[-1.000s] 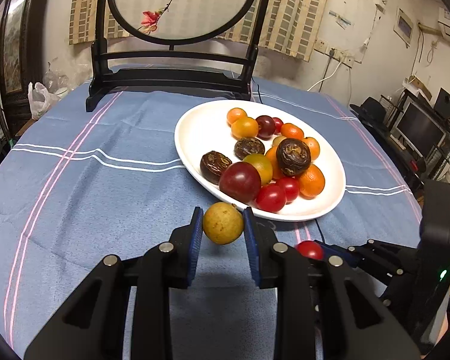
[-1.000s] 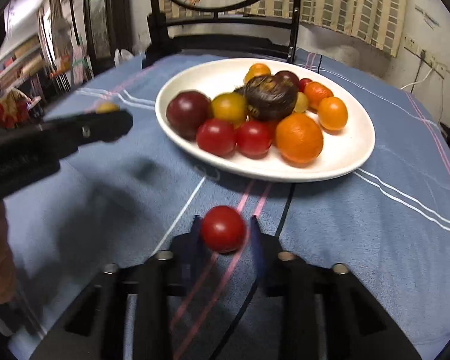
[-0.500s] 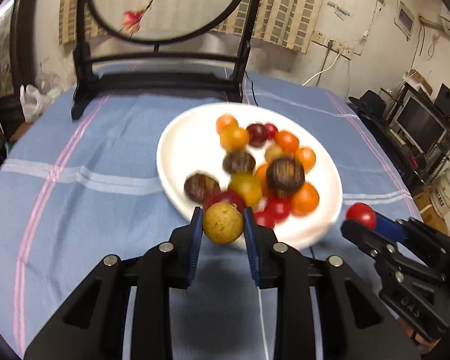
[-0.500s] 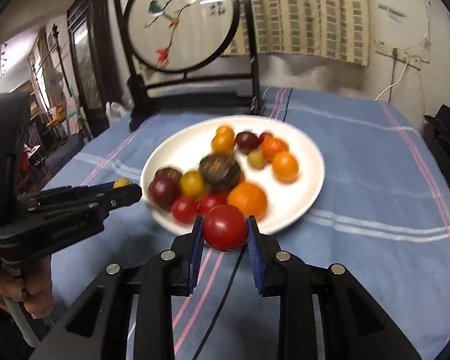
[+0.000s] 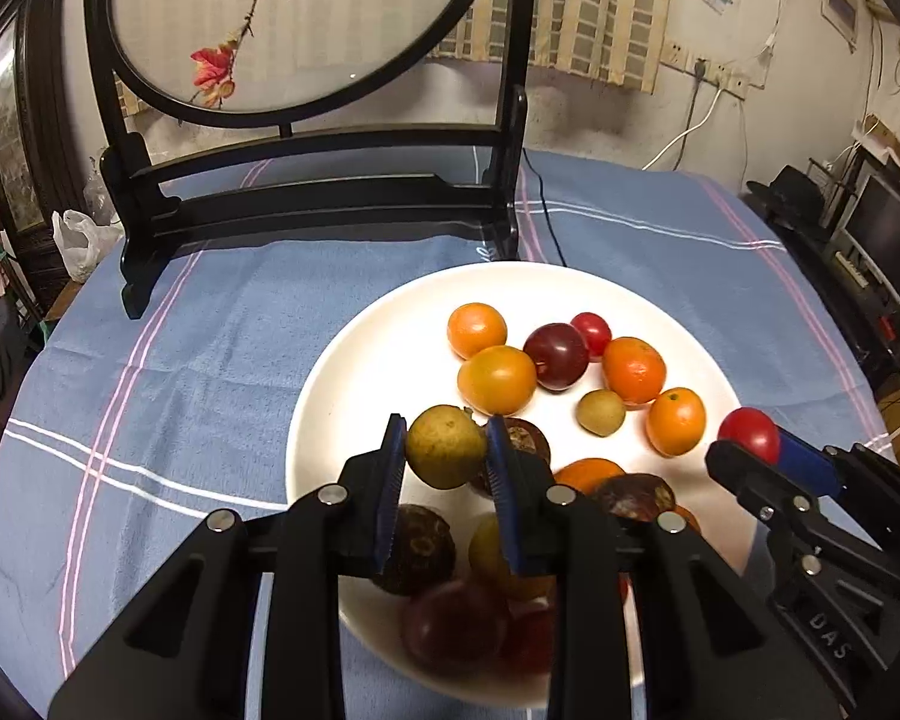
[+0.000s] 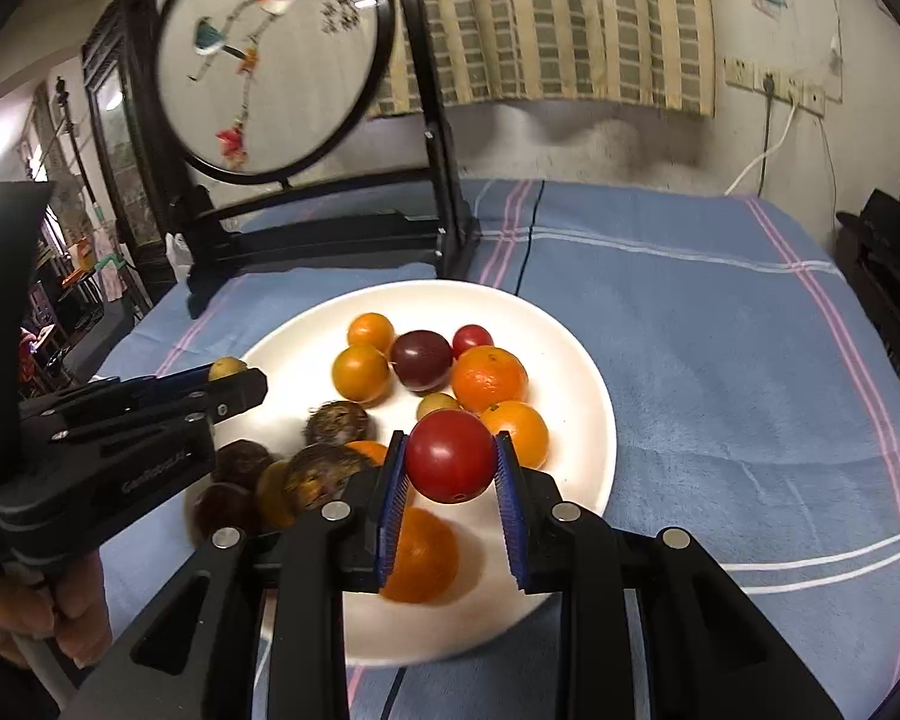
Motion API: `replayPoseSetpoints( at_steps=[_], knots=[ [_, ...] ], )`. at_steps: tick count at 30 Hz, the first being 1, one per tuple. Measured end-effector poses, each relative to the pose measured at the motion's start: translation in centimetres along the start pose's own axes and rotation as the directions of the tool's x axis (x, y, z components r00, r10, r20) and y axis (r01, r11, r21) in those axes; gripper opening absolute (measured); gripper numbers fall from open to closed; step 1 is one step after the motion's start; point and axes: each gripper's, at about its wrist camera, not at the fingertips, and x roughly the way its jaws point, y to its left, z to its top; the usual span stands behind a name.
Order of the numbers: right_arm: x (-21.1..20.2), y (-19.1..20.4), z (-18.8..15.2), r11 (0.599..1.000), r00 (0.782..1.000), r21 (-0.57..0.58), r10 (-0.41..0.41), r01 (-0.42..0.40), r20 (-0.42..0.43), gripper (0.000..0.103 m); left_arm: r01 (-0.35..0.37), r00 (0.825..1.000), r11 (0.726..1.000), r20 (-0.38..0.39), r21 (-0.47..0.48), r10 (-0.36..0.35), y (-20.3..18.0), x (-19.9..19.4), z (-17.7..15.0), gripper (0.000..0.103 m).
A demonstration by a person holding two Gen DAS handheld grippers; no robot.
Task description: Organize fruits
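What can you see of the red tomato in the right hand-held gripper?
The tomato is small, round, glossy and deep red, with a tiny dark spot near its underside. It looks whole and unbruised. The right hand-held gripper pinches it between two blue ribbed pads, one on each side, and nothing else touches it. It hangs above the near right part of the white plate, over the oranges. The left wrist view shows it at the fingertips too.

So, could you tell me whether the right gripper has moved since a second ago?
Yes. The right gripper, holding the red tomato, has moved forward from the blue cloth to above the white plate.
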Motion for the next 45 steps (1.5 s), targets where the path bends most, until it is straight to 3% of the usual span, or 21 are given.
replayPoseSetpoints(
  at_steps=[1, 3, 4, 5, 10, 19, 23, 27, 31, 38, 41, 45],
  knots=[
    [0.4, 0.0, 0.0, 1.0, 1.0, 0.001, 0.001, -0.001, -0.013, 0.031, -0.003, 1.0, 1.0, -0.004, 0.001, 0.003, -0.1, 0.2, 0.0, 0.027],
    [0.7, -0.2, -0.1, 1.0, 1.0, 0.011, -0.006, 0.006, -0.014, 0.053, -0.016, 1.0, 1.0, -0.017, -0.003, 0.016, -0.1, 0.7, -0.1, 0.035],
    [0.4, -0.2, -0.2, 1.0, 1.0, 0.014, -0.015, 0.015, -0.001, 0.054, -0.021, 1.0, 1.0, -0.02, -0.007, 0.021, -0.1, 0.8, -0.2, 0.049],
    [0.2, -0.1, -0.3, 1.0, 1.0, 0.004, -0.019, 0.019, 0.001, 0.054, -0.029, 1.0, 0.999, -0.012, -0.014, 0.029, -0.1, 0.7, -0.3, 0.057],
    [-1.5, 0.3, -1.1, 0.999, 1.0, -0.025, -0.024, 0.024, 0.007, 0.054, -0.029, 1.0, 1.0, 0.008, -0.008, 0.029, -0.1, -0.9, -0.9, 0.058],
    [-5.1, 1.2, -4.6, 0.999, 1.0, -0.036, -0.012, 0.011, -0.019, 0.058, -0.034, 0.998, 0.999, 0.051, -0.011, 0.035, 0.2, -4.8, -4.2, 0.081],
    [-6.6, 1.7, -6.4, 0.999, 0.999, -0.04, -0.005, 0.004, -0.032, 0.058, -0.02, 0.999, 1.0, 0.039, 0.012, 0.019, 0.0, -6.2, -6.8, 0.086],
    [-8.1, 2.3, -8.1, 0.999, 0.999, -0.039, 0.004, -0.006, -0.04, 0.069, -0.02, 0.999, 1.0, 0.046, 0.012, 0.02, -0.1, -7.8, -9.3, 0.091],
    [-9.3, 2.9, -9.7, 0.999, 0.999, -0.035, 0.015, -0.017, -0.041, 0.071, 0.025, 1.0, 1.0, 0.015, -0.002, -0.025, -0.1, -9.1, -11.0, 0.092],
    [-9.9, 2.6, -12.5, 1.0, 0.996, 0.008, 0.009, -0.008, -0.088, 0.072, 0.007, 0.998, 0.999, 0.06, 0.038, -0.009, -0.4, -11.5, -13.5, 0.092],
    [-10.0, 2.6, -13.0, 1.0, 0.996, 0.011, -0.001, 0.002, -0.094, 0.082, 0.023, 0.999, 0.999, 0.044, 0.041, -0.025, -0.5, -11.6, -14.1, 0.092],
    [-10.1, 2.7, -13.5, 1.0, 0.995, 0.002, 0.009, -0.009, -0.098, 0.082, 0.036, 0.999, 0.999, 0.032, 0.035, -0.037, -0.3, -11.9, -14.9, 0.092]
  ],
)
